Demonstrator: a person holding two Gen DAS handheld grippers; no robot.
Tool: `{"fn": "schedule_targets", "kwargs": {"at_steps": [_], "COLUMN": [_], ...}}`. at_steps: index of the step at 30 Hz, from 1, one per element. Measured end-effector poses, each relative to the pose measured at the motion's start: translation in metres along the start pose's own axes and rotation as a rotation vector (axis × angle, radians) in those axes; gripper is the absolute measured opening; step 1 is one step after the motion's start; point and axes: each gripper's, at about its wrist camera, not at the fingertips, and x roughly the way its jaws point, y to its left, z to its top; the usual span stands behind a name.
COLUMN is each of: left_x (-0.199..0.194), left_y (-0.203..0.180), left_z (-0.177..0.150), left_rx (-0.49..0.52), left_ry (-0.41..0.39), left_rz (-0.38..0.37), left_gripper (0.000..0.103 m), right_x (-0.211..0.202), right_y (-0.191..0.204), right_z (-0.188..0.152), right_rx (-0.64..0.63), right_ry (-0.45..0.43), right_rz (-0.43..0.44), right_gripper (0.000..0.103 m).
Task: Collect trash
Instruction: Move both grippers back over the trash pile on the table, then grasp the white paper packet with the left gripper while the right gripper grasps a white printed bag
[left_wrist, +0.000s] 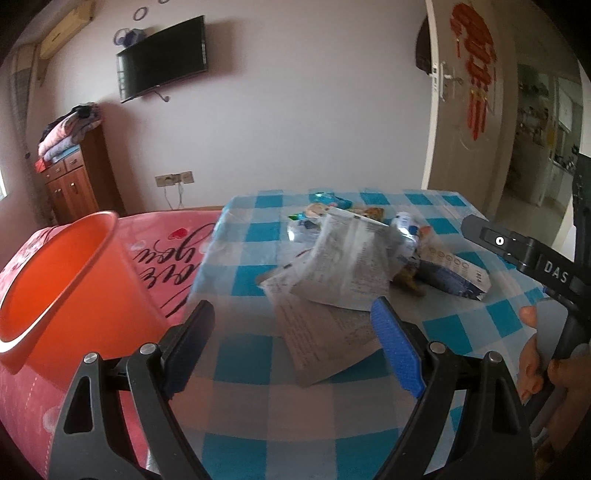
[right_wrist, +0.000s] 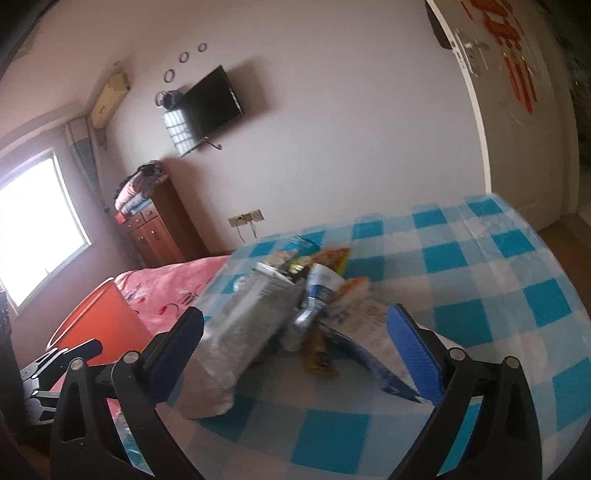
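Both grippers are out over the checked table (left_wrist: 258, 406) now, low and level, pointing toward the far wall. The left gripper (left_wrist: 291, 332) has its jaws spread wide, nothing between them, hanging just above the cloth with the near corner of a printed paper sheet (left_wrist: 317, 332) lying flat right ahead of its blue pad. Behind that sheet sits the trash pile (left_wrist: 354, 254), mid-table: a crumpled white paper leaning up on top, a crushed plastic bottle (left_wrist: 406, 229) and a dark blue packet (left_wrist: 454, 277) off to the right, colourful snack wrappers at the far side. To the left, beside the table on the pink bedspread (left_wrist: 162, 258), an orange bucket (left_wrist: 62, 280) stands tilted toward us, mouth open. Over on the right edge, a hand (left_wrist: 535, 362) is wrapped around the black handle of the other tool. The right gripper (right_wrist: 295, 328) is spread open too, angled in from the right and framing the pile (right_wrist: 295, 306), the crumpled paper beside its left finger and the blue packet (right_wrist: 373, 350) just by its right one, though the blur won't let me say whether anything touches. The bucket (right_wrist: 99, 321) shows far left in that view.
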Motion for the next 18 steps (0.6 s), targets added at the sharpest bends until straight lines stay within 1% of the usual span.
{"fn": "schedule_targets", "kwargs": {"at_steps": [4, 11, 12, 15, 17, 18], "left_x": [0.010, 0.031, 0.037, 0.051, 0.062, 0.068], "left_y": [-0.012, -0.035, -0.038, -0.042, -0.045, -0.047], "left_z": [0.007, 0.023, 0.027, 0.036, 0.042, 0.044], "left_rx": [0.040, 0.148, 0.170, 0.188, 0.197, 0.207], "left_ry": [0.020, 0.062, 0.077, 0.114, 0.161, 0.177], "left_rz": [-0.038, -0.134, -0.141, -0.161, -0.191, -0.192], "left_gripper": [0.087, 0.087, 0.087, 0.087, 0.087, 0.087], "right_x": [0.002, 0.008, 0.011, 0.018, 0.021, 0.022], "right_y": [-0.025, -0.070, -0.075, -0.086, -0.088, -0.089], "right_z": [0.002, 0.006, 0.006, 0.005, 0.006, 0.006], "right_rx": [0.044, 0.115, 0.122, 0.124, 0.104, 0.097], "right_ry": [0.031, 0.083, 0.099, 0.130, 0.143, 0.147], "right_rz": [-0.050, -0.077, -0.078, -0.071, -0.069, -0.066], "right_gripper": [0.098, 0.098, 0.098, 0.098, 0.098, 0.098]}}
